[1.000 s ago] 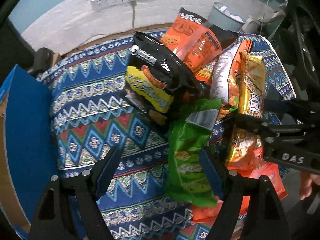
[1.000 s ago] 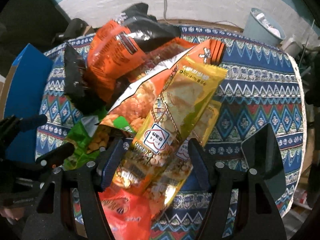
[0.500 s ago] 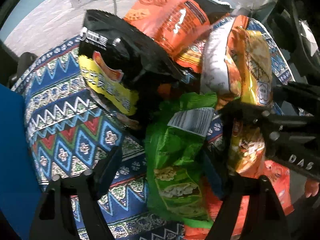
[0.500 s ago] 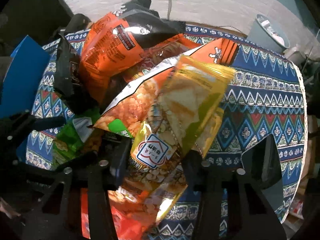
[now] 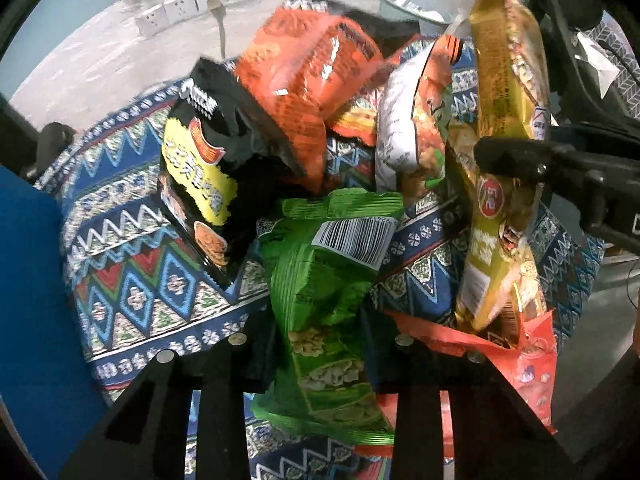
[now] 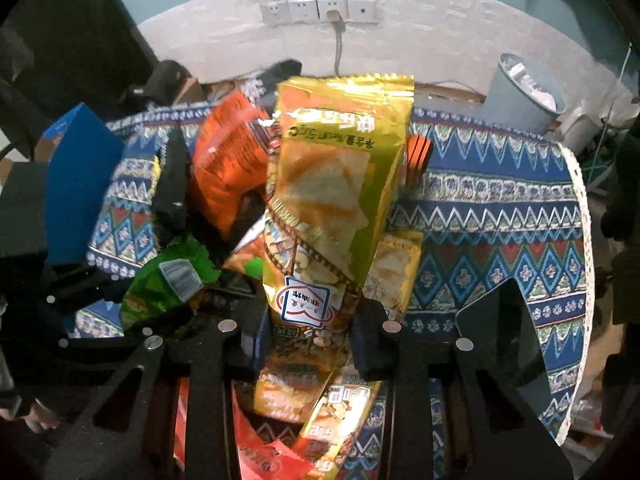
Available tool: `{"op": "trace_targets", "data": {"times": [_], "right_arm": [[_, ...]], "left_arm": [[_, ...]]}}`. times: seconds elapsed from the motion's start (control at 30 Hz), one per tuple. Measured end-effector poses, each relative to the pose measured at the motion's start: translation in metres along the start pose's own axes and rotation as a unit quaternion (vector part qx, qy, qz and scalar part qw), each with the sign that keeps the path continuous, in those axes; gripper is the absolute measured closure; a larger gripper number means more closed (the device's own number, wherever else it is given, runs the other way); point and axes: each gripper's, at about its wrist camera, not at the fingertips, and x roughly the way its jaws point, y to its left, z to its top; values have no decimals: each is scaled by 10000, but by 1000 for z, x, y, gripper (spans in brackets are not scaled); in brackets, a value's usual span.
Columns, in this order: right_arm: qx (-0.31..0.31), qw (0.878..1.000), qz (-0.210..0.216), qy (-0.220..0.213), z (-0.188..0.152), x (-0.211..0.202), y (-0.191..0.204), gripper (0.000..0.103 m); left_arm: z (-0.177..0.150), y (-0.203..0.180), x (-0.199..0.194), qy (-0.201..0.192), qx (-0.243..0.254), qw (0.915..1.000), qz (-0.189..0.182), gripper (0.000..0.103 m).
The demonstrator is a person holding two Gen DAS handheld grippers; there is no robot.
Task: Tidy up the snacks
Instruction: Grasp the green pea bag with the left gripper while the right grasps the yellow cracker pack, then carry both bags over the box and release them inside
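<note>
A pile of snack bags lies on the patterned tablecloth [image 5: 132, 280]. My left gripper [image 5: 320, 344] is shut on a green snack bag [image 5: 320, 292], which also shows in the right wrist view [image 6: 168, 284]. My right gripper [image 6: 308, 344] is shut on a gold snack bag [image 6: 332, 208] and holds it upright above the pile; the same bag shows in the left wrist view [image 5: 504, 92]. A black-and-yellow bag [image 5: 196, 184], an orange bag [image 5: 304, 76] and a white-and-orange bag [image 5: 408, 128] lie behind. A red bag [image 5: 524, 364] lies at the front.
A blue box [image 5: 28, 300] stands at the left of the table, also in the right wrist view [image 6: 80, 184]. A grey bin [image 6: 524, 92] stands behind the table's right end. Wall sockets [image 6: 320, 10] with a plugged cable are on the back wall.
Both grippers have closed: the left on the green bag, the right on the gold bag. The gold bag has been lifted upright off the pile.
</note>
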Motion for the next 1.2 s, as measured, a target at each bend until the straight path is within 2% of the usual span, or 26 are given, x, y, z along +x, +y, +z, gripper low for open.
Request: {"op": "trace_targets", "data": {"times": [0.23,0.57,1.2], "right_arm": [[-222,9988,-115,-420,0,-29,15,73],[-372,9956,-159,-845,7,-64,29,73],[-905,9895,110,-1123,17,-100,88,73]], "left_arm": [[-13,6,-49,-496,19,9984,264,70],[-14,27,-92,-1030,-116,9924,665,70],[-44,88,-167,-1691,-686,9754,1237,70]]}}
